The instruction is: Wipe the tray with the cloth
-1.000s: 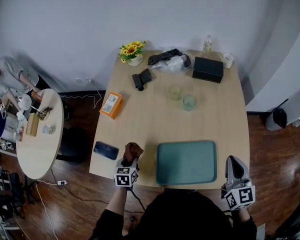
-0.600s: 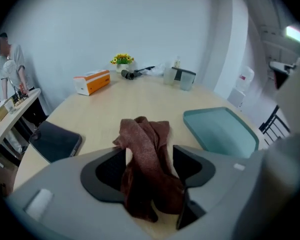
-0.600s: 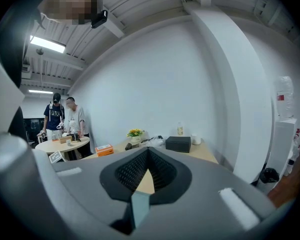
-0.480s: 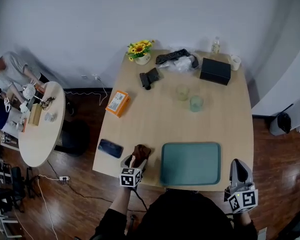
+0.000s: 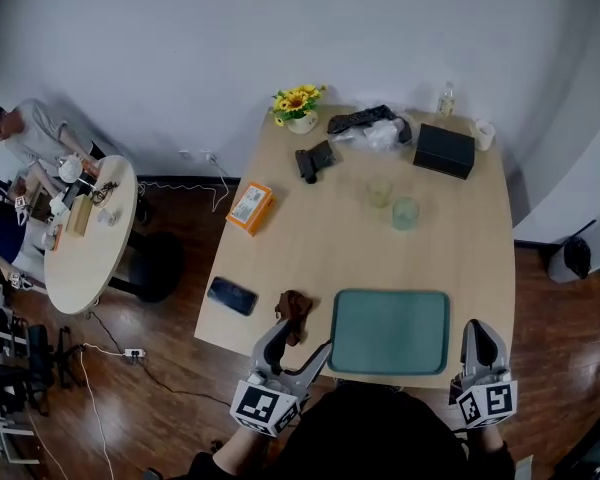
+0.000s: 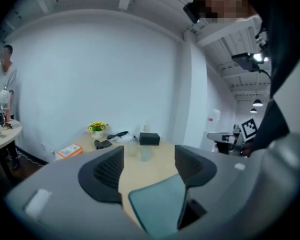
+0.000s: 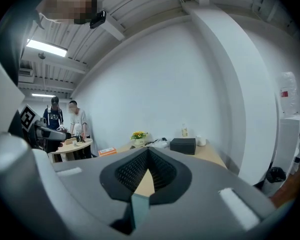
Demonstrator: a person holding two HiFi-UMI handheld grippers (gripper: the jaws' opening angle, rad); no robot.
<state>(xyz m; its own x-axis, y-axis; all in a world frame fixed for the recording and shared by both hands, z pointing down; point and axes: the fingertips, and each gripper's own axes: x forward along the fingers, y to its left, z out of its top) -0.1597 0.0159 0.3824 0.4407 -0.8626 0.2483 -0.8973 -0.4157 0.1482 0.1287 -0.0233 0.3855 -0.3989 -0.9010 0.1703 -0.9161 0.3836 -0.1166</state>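
Note:
The teal tray (image 5: 390,330) lies at the table's near edge, with nothing on it. A crumpled brown cloth (image 5: 294,308) rests on the tabletop just left of the tray, free of both grippers. My left gripper (image 5: 292,348) hovers at the table's edge just short of the cloth, jaws open and empty. In the left gripper view the tray (image 6: 157,204) shows between its spread fingers (image 6: 106,173). My right gripper (image 5: 477,336) hangs off the near right corner, shut and empty. A sliver of the tray (image 7: 138,209) shows below the right gripper's closed pads (image 7: 162,171).
A dark phone (image 5: 232,295) lies left of the cloth, an orange box (image 5: 250,206) further back. Two glasses (image 5: 392,201), a black box (image 5: 444,150), a flower pot (image 5: 300,103), a bottle (image 5: 445,98) and a cup (image 5: 483,133) stand at the far end. People stand by a round side table (image 5: 88,230) at the left.
My left gripper has opened and let go of the brown cloth, then drawn back toward the near table edge. The cloth stays on the table left of the tray. The right gripper stays shut.

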